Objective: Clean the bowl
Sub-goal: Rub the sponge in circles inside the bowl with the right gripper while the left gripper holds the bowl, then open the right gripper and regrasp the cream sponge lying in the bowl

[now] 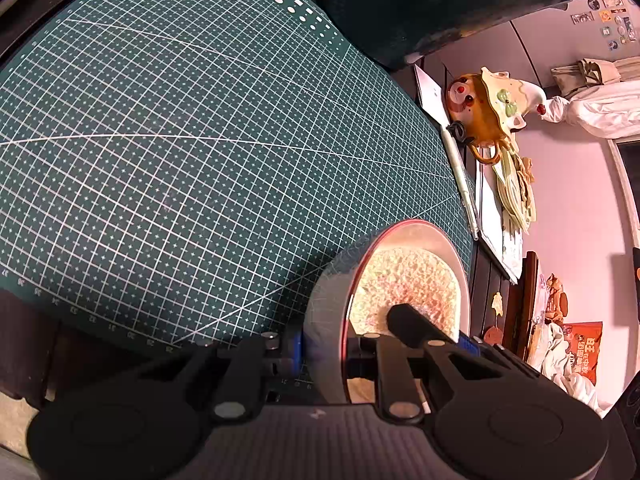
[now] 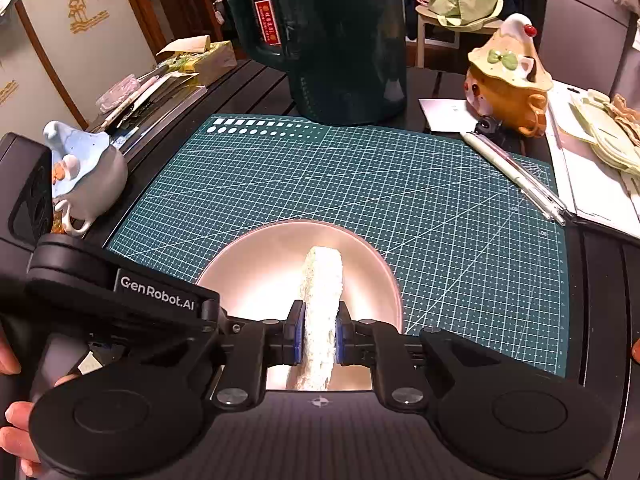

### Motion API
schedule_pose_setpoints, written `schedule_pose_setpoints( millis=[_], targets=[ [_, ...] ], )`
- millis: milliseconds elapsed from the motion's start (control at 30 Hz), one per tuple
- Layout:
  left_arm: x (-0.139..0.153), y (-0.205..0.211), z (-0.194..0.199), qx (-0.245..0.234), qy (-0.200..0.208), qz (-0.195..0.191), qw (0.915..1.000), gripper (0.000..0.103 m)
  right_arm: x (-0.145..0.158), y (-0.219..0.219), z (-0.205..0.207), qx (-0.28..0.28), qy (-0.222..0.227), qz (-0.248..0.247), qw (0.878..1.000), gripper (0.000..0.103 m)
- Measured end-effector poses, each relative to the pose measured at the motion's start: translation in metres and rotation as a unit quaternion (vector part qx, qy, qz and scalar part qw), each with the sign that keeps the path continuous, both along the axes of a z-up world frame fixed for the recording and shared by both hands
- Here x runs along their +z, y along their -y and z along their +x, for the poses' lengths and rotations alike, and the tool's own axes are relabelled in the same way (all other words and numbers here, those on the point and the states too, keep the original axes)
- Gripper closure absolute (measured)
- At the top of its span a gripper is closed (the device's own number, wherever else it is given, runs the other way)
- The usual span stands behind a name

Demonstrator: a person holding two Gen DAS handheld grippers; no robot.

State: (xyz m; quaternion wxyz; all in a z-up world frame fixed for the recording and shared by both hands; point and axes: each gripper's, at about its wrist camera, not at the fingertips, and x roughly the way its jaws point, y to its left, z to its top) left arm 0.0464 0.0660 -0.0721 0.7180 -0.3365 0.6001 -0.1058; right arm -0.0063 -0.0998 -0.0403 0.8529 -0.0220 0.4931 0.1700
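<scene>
A pale metal bowl (image 2: 256, 264) sits on the green cutting mat (image 2: 400, 200). My right gripper (image 2: 319, 334) is shut on a white sponge (image 2: 324, 276), which stands on edge inside the bowl. In the left wrist view the same bowl (image 1: 324, 304) has a red rim, and my left gripper (image 1: 322, 354) is shut on its near wall, one finger outside and one inside. The sponge (image 1: 408, 280) fills the bowl's inside there, and a black finger of the right gripper (image 1: 416, 326) pokes in over it.
A dark green kettle (image 2: 340, 40) stands behind the mat. An orange ceramic teapot (image 2: 508, 80) and a pen (image 2: 516, 172) lie at the right, with papers beyond. A blue ceramic pot (image 2: 84, 168) sits at the left. A person's hand (image 2: 16, 420) holds the left gripper.
</scene>
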Motion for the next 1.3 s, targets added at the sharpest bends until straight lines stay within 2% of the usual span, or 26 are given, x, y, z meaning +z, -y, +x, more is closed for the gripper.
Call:
schedule_pose_setpoints(
  millis=[333,567,633,700,767,833,933,1000,1100,1167,1233,1300],
  targets=[
    [-0.002,-0.001,0.001,0.0,0.0,0.001,1.0,0.085,0.005,-0.002,-0.008,0.002,0.046,-0.04,0.998,0.09],
    [-0.002,-0.002,-0.001,0.0,0.0,0.0,1.0,0.085,0.004,0.002,-0.008,0.01,0.034,0.009,0.999,0.09],
    [-0.001,0.0,-0.001,0.0,0.0,0.0,1.0,0.085,0.004,0.003,-0.006,0.009,0.027,0.022,0.999,0.084],
    [-0.002,0.001,-0.002,0.0,0.001,0.001,1.0,0.085,0.006,0.006,-0.006,0.009,0.026,0.034,0.999,0.059],
    [0.0,0.001,-0.001,0.001,0.0,0.0,1.0,0.085,0.01,0.007,-0.008,0.016,0.028,0.046,0.998,0.052],
    [0.001,0.003,0.0,0.002,0.0,-0.001,1.0,0.085,0.015,0.008,-0.01,0.015,0.039,0.051,0.998,0.038],
    [0.002,0.003,0.0,0.003,0.0,-0.001,1.0,0.085,0.022,0.009,-0.015,0.016,0.06,0.054,0.997,0.036],
    [0.004,0.003,0.001,0.002,0.0,-0.001,1.0,0.085,0.028,0.011,-0.018,0.012,0.078,0.052,0.996,0.013],
    [0.004,0.001,0.0,0.002,0.0,-0.001,1.0,0.085,0.036,0.014,-0.022,0.034,0.111,0.062,0.991,0.01],
    [0.005,0.002,0.001,0.002,0.0,-0.001,1.0,0.085,0.042,0.013,-0.025,0.039,0.141,0.044,0.988,0.01],
    [0.005,0.003,0.001,0.002,0.0,-0.001,1.0,0.085,0.047,0.014,-0.029,0.019,0.165,0.036,0.985,0.01],
    [0.006,0.003,0.001,0.002,0.0,-0.001,1.0,0.085,0.052,0.02,-0.031,0.001,0.181,0.052,0.982,0.002]
  ],
)
